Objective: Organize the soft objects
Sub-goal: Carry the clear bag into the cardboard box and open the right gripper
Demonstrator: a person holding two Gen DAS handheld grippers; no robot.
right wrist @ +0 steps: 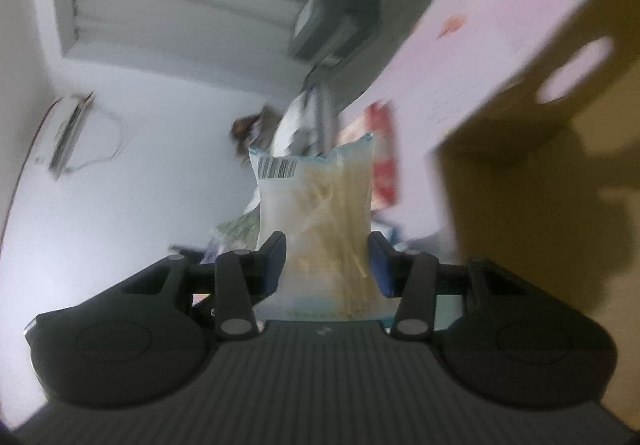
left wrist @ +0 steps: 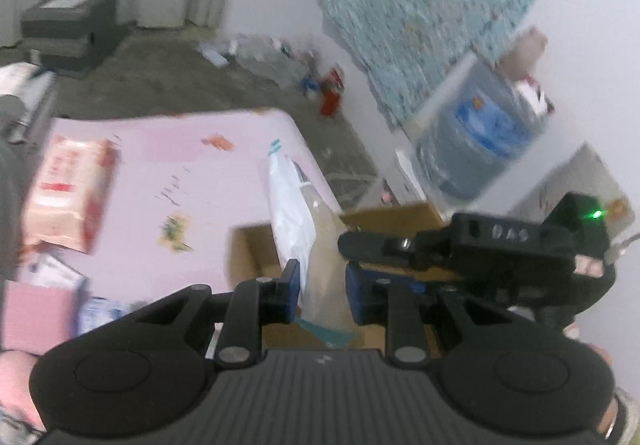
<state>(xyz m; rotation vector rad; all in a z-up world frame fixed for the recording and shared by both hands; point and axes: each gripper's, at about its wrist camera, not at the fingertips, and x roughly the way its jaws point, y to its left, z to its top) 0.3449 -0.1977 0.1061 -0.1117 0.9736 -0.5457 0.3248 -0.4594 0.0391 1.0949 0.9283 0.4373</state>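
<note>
Both grippers, left gripper [left wrist: 322, 287] and right gripper [right wrist: 328, 261], are clamped on one clear packet [left wrist: 304, 221], in transit to the cardboard box [left wrist: 394, 215]; next, lower it inside and release.

left hand-held gripper [left wrist: 322, 287]: black ribbed body | blue pads | silver screws | right hand-held gripper [right wrist: 327, 265]: same
</note>
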